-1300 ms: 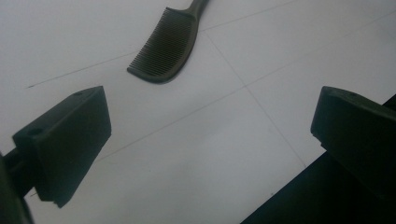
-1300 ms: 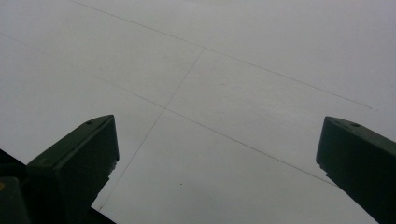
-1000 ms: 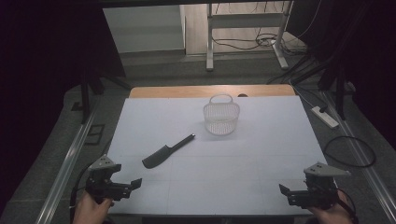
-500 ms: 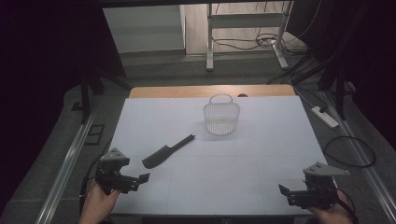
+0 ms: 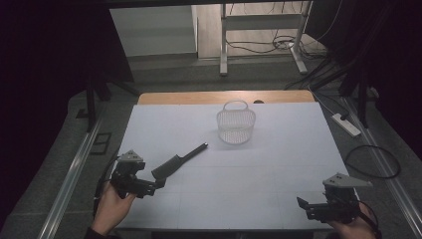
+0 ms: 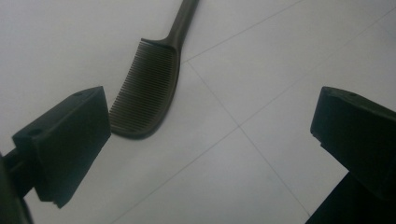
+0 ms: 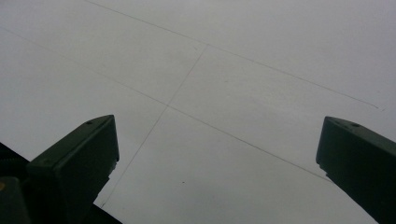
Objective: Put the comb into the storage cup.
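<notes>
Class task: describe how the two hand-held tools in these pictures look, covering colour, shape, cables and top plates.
Both are black. The left tool and the right tool each have two blocky, flat-faced jaws, seen close in each gripper view. Each carries a grey three-cornered plate on top. A dark cable loops from the left one. Each is held in a bare hand; no sleeve can be made out.

a dark comb lies flat on the white counter, handle pointing toward a small white mesh basket standing upright farther back, well apart

dark fine-toothed plastic comb: black | openwork plastic basket: white mesh | flat table sheet: white, thin grid lines
</notes>
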`<state>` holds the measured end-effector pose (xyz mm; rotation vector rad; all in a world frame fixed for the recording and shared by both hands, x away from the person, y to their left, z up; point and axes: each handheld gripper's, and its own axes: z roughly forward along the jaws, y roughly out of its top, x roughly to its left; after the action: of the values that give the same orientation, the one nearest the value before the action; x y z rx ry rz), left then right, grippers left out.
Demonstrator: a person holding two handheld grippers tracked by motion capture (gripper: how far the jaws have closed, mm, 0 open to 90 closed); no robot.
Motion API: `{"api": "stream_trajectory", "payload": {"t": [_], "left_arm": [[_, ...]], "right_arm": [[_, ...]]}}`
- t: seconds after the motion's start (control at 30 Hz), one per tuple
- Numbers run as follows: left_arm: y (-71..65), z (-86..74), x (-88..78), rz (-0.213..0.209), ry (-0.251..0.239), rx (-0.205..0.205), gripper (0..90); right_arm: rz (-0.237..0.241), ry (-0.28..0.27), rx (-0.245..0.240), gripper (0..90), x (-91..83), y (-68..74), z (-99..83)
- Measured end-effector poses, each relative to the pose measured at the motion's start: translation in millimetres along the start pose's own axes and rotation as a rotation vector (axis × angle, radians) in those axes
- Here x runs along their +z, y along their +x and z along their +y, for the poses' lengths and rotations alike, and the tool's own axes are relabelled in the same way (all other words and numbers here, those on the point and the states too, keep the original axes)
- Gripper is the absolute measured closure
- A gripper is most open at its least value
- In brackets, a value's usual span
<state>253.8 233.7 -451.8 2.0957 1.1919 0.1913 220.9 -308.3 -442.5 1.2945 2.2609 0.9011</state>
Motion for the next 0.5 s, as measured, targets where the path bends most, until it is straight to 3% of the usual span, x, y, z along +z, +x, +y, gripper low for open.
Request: {"api": "stream_trajectory", "payload": {"t": [0.5], "left_arm": [[1.7,20.6,15.0,-0.003,0.026,0.022,0.0]], "right_arm": [[0.001,0.008,-0.004,0.0,0.7,0.5,0.2]]}}
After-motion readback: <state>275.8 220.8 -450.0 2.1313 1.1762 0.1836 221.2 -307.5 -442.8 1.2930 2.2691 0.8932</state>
